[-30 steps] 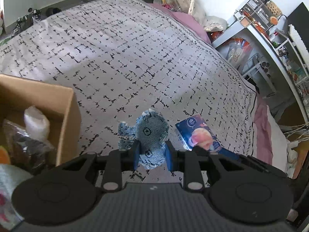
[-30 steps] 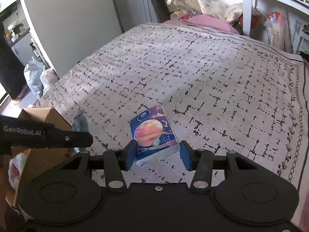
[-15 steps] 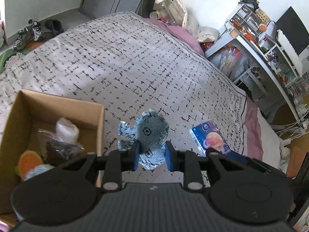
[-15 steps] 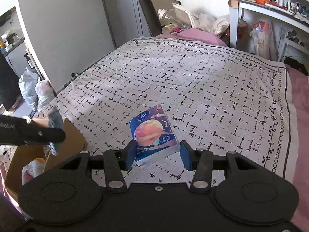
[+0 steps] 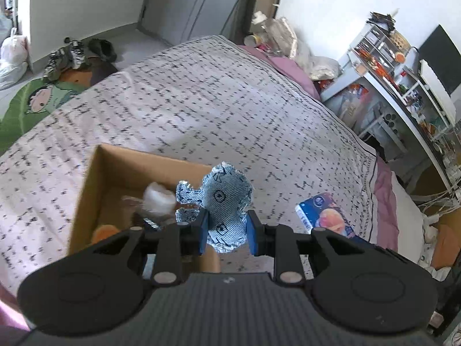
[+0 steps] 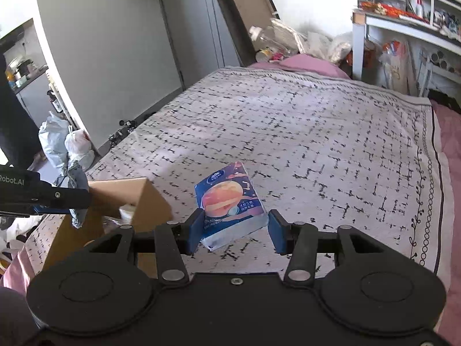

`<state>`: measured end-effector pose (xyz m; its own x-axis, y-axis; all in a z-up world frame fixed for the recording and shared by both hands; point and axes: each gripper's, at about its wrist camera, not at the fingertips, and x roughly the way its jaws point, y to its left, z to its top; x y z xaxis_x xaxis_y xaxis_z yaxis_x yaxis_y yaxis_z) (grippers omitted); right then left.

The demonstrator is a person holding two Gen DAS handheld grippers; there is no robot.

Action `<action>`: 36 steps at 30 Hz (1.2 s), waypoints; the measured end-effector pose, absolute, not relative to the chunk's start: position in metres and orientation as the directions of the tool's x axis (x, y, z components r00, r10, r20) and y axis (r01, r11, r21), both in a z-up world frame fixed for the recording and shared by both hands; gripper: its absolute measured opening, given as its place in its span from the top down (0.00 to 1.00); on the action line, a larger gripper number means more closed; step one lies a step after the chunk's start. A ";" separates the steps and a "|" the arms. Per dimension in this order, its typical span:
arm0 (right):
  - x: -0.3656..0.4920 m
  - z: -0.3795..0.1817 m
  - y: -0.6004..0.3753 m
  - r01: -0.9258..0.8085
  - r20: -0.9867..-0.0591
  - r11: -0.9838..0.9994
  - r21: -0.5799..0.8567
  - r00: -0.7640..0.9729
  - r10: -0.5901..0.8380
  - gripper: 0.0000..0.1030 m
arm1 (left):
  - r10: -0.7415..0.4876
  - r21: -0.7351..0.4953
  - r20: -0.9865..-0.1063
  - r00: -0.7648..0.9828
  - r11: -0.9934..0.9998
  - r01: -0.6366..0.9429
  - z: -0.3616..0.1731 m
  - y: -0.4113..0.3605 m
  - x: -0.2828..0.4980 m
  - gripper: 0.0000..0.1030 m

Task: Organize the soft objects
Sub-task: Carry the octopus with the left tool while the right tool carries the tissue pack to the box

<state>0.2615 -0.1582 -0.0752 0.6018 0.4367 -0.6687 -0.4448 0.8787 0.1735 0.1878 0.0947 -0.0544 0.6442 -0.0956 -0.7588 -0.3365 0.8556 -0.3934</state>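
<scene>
My left gripper (image 5: pixel 226 232) is shut on a blue denim stuffed toy (image 5: pixel 223 199) and holds it in the air above the right edge of an open cardboard box (image 5: pixel 95 173) on the bed. The box holds a white soft item (image 5: pixel 157 199), an orange item (image 5: pixel 103 232) and a dark bag. The toy (image 6: pixel 76 199) and box (image 6: pixel 138 199) also show at left in the right wrist view. My right gripper (image 6: pixel 234 230) is open, its jaws on either side of a blue tissue pack (image 6: pixel 230 201) lying on the bedspread. The pack also shows in the left wrist view (image 5: pixel 325 216).
The bedspread (image 6: pixel 302 132) is white with black marks, over a pink sheet (image 5: pixel 386 199). A cluttered white desk and shelves (image 5: pixel 403 86) stand to the right of the bed. Shoes (image 5: pixel 75 54) and bags lie on the floor at left.
My left gripper has risen and moved left with the denim toy, from over the bedspread to over the box's right edge. The right gripper has lifted a little; the pack lies as before.
</scene>
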 end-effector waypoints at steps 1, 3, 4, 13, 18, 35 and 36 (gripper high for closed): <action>0.259 -0.073 -0.157 -0.441 -0.666 0.880 0.179 0.604 0.438 0.55 | -0.090 -0.392 -0.760 0.644 0.854 -0.343 -0.054 0.099 0.185 0.75; 0.254 -0.069 -0.154 -0.445 -0.662 0.877 0.181 0.605 0.443 0.55 | -0.081 -0.390 -0.763 0.642 0.849 -0.356 -0.054 0.107 0.179 0.75; 0.251 -0.068 -0.151 -0.447 -0.660 0.878 0.174 0.608 0.441 0.55 | -0.074 -0.388 -0.764 0.641 0.846 -0.365 -0.054 0.113 0.176 0.75; 0.233 -0.061 -0.126 -0.472 -0.657 0.861 0.187 0.592 0.467 0.55 | -0.057 -0.390 -0.771 0.634 0.830 -0.399 -0.057 0.141 0.165 0.74; 0.227 -0.060 -0.111 -0.479 -0.662 0.857 0.192 0.582 0.473 0.55 | -0.064 -0.401 -0.773 0.631 0.820 -0.408 -0.064 0.151 0.166 0.74; 0.226 -0.063 -0.050 -0.517 -0.685 0.835 0.190 0.540 0.489 0.55 | -0.121 -0.460 -0.791 0.600 0.763 -0.453 -0.095 0.180 0.180 0.70; 0.227 -0.063 -0.047 -0.517 -0.688 0.834 0.190 0.536 0.489 0.55 | -0.123 -0.459 -0.798 0.590 0.759 -0.463 -0.098 0.182 0.181 0.70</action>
<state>0.2269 -0.0473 -0.0635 0.5362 0.4894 -0.6877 -0.5174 0.8343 0.1903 0.1810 0.1821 -0.0980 0.5900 -0.1226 -0.7980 -0.4625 0.7588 -0.4585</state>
